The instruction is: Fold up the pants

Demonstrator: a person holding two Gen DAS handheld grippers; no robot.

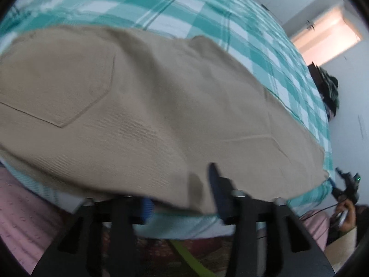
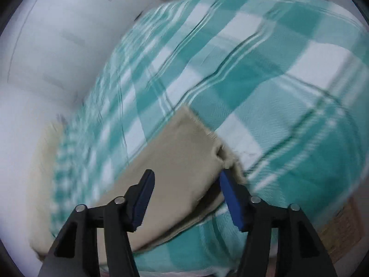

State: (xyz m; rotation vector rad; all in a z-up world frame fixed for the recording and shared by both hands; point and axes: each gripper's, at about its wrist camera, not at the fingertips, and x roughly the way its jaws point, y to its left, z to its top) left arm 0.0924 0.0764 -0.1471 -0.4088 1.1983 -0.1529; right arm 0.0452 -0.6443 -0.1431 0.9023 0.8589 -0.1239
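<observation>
My left gripper (image 1: 182, 198) grips the near edge of the pants (image 1: 143, 106), spread on the checked bed (image 1: 175, 7). My right gripper (image 2: 186, 182) gapes wide around the leg hem (image 2: 203, 136), likely ready to pinch for folding.

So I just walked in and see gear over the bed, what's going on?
Someone is folding tan pants on a teal checked blanket, with tongs in each hand. The left tongs are at the near edge of the pants, one finger hidden under the cloth. The right tongs are open, straddling the hem of a leg, not yet closed.
</observation>
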